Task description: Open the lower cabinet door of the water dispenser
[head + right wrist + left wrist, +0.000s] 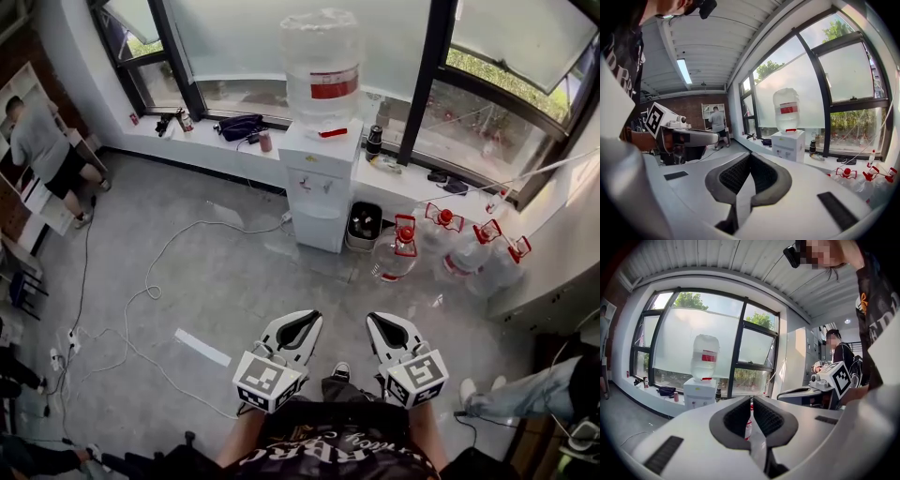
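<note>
Head view: left gripper (304, 319) and right gripper (383, 321) were held side by side, jaws clenched empty, as the lower cabinet door (319, 226) of the water dispenser (322, 164) by the window was judged well apart.

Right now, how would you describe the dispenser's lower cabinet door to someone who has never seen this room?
Against the big window wall stands a white water dispenser with an upturned clear bottle on top. Its lower cabinet door is the plain white panel under the taps, left of the black bin. Unlike the panel above, it carries no spouts.
</note>
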Demonstrator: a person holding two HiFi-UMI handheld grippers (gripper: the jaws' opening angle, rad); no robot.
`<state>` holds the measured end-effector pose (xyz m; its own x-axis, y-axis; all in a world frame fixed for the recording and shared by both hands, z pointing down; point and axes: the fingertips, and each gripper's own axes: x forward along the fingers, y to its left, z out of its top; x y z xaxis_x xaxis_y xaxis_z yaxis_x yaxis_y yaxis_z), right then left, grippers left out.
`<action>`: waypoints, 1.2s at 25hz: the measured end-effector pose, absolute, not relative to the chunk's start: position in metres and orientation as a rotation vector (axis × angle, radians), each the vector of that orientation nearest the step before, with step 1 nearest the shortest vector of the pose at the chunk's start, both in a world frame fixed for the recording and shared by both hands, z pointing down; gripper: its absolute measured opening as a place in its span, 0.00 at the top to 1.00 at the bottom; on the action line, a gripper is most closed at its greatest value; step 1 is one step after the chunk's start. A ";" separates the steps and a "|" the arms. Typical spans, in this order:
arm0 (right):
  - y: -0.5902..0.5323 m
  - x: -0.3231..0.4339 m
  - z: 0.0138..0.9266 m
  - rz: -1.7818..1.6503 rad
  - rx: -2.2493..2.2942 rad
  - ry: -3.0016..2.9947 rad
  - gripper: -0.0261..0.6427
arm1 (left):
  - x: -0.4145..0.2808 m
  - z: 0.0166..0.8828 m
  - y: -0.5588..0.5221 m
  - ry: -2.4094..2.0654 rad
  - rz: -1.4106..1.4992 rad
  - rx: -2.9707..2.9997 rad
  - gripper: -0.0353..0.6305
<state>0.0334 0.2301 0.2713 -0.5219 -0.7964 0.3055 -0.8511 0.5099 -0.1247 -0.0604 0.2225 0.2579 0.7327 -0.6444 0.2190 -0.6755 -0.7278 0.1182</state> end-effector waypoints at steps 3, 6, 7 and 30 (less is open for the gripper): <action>0.219 0.064 0.279 0.401 1.417 -2.547 0.94 | -0.034 0.263 0.211 -1.074 0.255 2.723 0.91; 0.209 0.084 0.290 0.423 1.422 -2.557 0.94 | -0.016 0.269 0.204 -1.061 0.269 2.701 0.91; 0.206 0.087 0.293 0.435 1.423 -2.559 0.94 | -0.012 0.270 0.203 -1.053 0.278 2.696 0.91; -0.005 0.071 0.340 0.544 1.616 -2.461 0.94 | -0.037 0.296 -0.006 -0.836 0.397 2.791 0.91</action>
<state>0.0710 -0.0051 0.3398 -0.4099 -0.8556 0.3162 -0.9091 0.3550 -0.2179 -0.0369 -0.0059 0.2958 0.8038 -0.5076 0.3104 -0.5615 -0.8196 0.1138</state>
